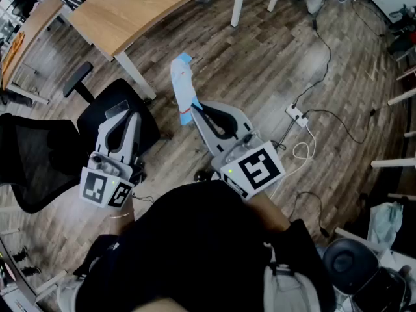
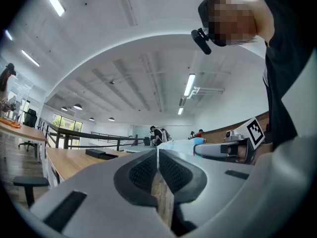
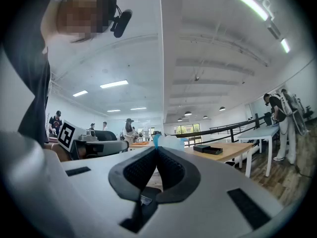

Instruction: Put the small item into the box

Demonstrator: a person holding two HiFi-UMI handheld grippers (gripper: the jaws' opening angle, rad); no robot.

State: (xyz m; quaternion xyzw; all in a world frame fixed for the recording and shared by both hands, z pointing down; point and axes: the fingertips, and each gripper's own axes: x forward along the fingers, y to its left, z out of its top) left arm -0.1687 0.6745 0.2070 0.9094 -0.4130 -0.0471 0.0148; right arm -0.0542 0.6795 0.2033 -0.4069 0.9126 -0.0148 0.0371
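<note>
Floor of grey-brown wood planks (image 1: 273, 64) fills most of the head view. A long light-wood desk with white legs (image 1: 130, 12) runs along the top. Everything else sits below that desk in the picture.

Down-left of the desk is a black office chair with a mesh back (image 1: 32, 161). The left gripper (image 1: 116, 112) hangs in front of its seat. That one's jaws are pressed together at the tips with nothing between them, which is easy to see in the left gripper view (image 2: 157, 150).

The right gripper (image 1: 195, 108) is just below the desk's near corner leg, pointing up towards it. It's clamped on the bottom end of a flat white packet with blue edging (image 1: 183, 86). The packet sticks up past the jaw tips, in the air over the floor. In the right gripper view the packet's blue-and-white end (image 3: 171, 142) pokes out right past the closed tips.

Off to the right, well away from the desk, a small white power strip (image 1: 297, 114) lies on the floor with thin cables trailing from it.
</note>
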